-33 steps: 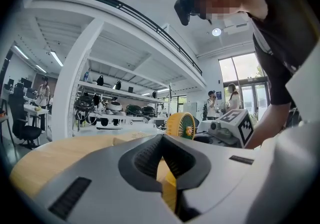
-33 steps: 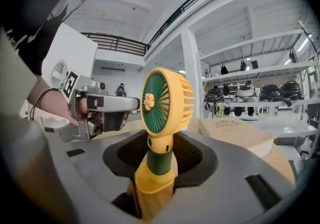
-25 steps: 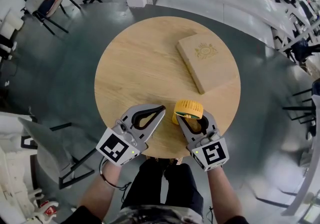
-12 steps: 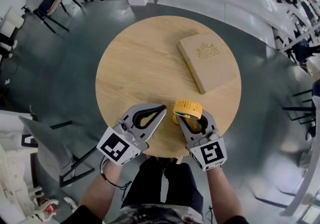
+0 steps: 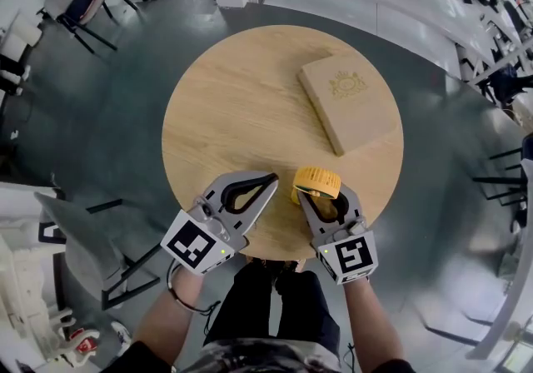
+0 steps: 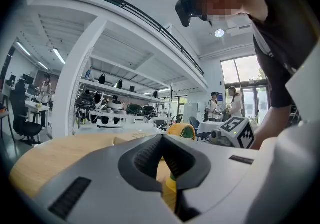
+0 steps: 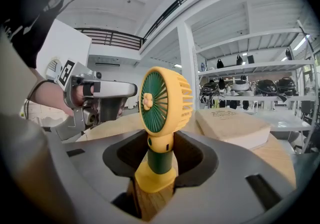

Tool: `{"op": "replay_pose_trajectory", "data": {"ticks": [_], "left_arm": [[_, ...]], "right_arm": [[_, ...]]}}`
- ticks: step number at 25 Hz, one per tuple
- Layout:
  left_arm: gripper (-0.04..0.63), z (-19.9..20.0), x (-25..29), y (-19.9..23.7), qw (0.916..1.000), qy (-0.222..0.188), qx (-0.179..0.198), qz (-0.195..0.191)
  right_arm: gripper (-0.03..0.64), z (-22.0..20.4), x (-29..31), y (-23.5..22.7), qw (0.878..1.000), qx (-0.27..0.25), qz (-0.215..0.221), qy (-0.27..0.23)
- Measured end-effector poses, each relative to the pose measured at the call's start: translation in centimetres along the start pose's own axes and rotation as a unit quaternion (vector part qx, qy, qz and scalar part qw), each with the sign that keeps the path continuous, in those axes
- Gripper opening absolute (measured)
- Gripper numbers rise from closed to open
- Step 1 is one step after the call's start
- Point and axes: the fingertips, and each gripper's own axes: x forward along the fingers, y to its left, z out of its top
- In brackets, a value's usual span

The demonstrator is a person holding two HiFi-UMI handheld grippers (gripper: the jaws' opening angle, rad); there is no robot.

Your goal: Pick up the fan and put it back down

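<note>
- The fan (image 5: pixel 316 182) stands upright near the bench's (image 5: pixel 233 105) near edge, at the tip of the right gripper (image 5: pixel 321 193).
- The right gripper view shows the fan (image 7: pixel 162 100) close up: a green grille in a yellow ribbed ring, a small yellow ornament at the hub, a green stem and a yellow base. No brand or lettering shows on it.
- The right gripper (image 7: pixel 159 140) pinches the fan at the neck just under the head, one jaw on each side. The base seems to rest on the wood, though contact cannot be made out for certain.
- The left gripper (image 5: pixel 272 179) lies just left of the fan, apart from it. Its jaws are pressed together at the tips and nothing is between them.
- In the left gripper view, the fan's head (image 6: pixel 181 130) shows above the left gripper (image 6: pixel 162 137).
- A tan box (image 5: pixel 348 103) lies flat on the far right of the bench, well apart from the fan. Its lid bears an embossed crest whose lettering is too small to read.
- Each gripper carries a marker cube (image 5: pixel 196 245) with a black-and-white square code and no words.
</note>
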Motion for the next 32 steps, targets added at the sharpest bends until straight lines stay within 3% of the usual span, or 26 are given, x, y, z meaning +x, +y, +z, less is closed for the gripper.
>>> {"op": "replay_pose_trajectory", "data": {"ticks": [13,15,32], "left_arm": [[0.015,-0.6,-0.1,-0.6,1.0,0.007,-0.003,-0.005],[0.017,-0.6,-0.1,-0.7,1.0,0.007,-0.003,-0.006],[0.015,-0.5,0.0,-1.9,0.9999,0.008,-0.001,-0.008]], "right_arm": [[0.166,-0.3,-0.6,0.0,1.0,0.009,0.003,-0.003],[0.241,-0.4,-0.7,0.0,1.0,0.012,0.002,-0.004],[0.45,-0.6,-1.4,-0.2,0.999,0.034,-0.003,-0.011]]}}
